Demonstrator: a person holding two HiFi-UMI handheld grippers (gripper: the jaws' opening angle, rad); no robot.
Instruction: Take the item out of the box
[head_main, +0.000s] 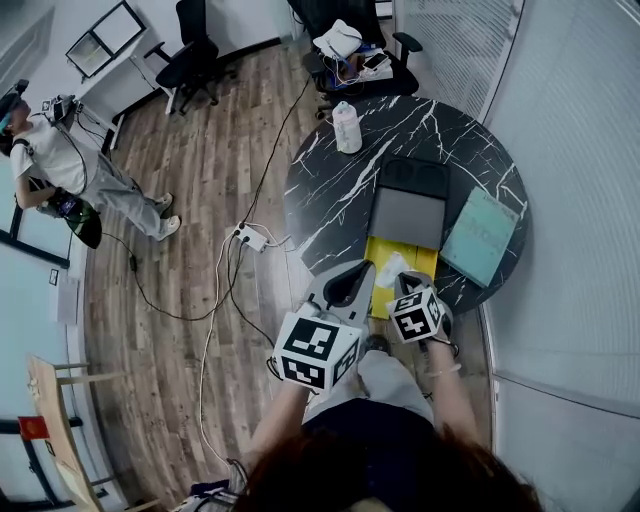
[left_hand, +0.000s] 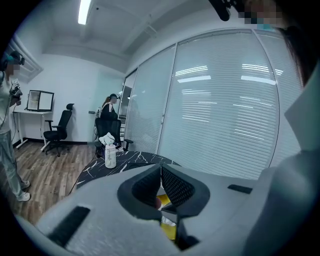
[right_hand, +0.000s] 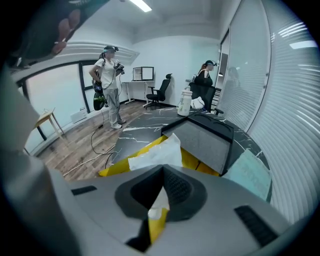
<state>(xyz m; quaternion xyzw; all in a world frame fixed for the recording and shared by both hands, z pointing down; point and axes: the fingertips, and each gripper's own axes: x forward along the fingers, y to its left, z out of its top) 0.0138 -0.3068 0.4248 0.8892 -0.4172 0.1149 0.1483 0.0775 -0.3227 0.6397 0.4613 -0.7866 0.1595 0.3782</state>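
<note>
Head view: set above the person, facing steeply down on the round table (head_main: 340, 190). The left gripper (head_main: 348, 286) and right gripper (head_main: 408, 284) sit close under it at lower centre.

Left gripper view: low, right behind its closed jaws, facing across the tabletop toward the blinds (left_hand: 225, 115).

Right gripper view: same low seat, facing over the white paper (right_hand: 155, 155) pinched at its jaws and on down the room.

We find the white bottle (head_main: 346, 127) and the standing person (head_main: 60, 165) in all three views.

It's an office: black swivel chairs (head_main: 195, 45), a white desk (left_hand: 29, 112) by the wall, glass walls (left_hand: 150, 115) hung with blinds (left_hand: 225, 110), a round marble table (head_main: 330, 190).
</note>
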